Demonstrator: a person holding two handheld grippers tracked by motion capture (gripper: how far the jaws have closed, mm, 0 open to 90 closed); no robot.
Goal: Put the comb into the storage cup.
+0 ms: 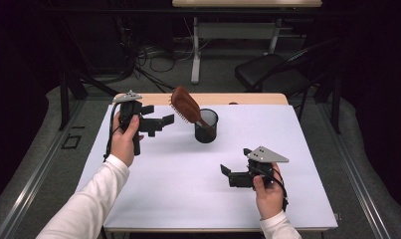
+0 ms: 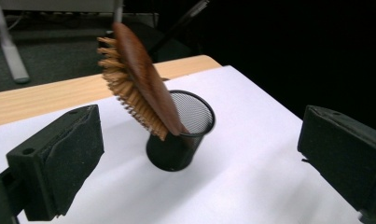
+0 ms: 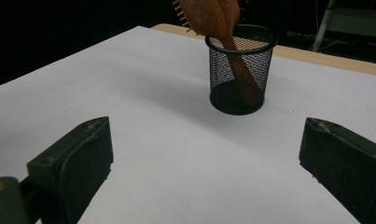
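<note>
Hairbrush [image 1: 184, 106] stands handle-down in the black mesh cup [image 1: 206, 126], just above the middle of the high view, its bristled head leaning out toward the upper left. Judging by that, the placing looks done and only pulling away is left. The left claw [image 1: 160, 121], held raised at centre left, points at the brush with jaws wide and empty. The right claw [image 1: 227, 172] sits low on the white desk [image 1: 178, 184], lower right, also wide and empty.

A lab-like workroom: loose cables [image 1: 153, 62] on grey carpet, desks [image 1: 238, 25], dark surroundings.
</note>
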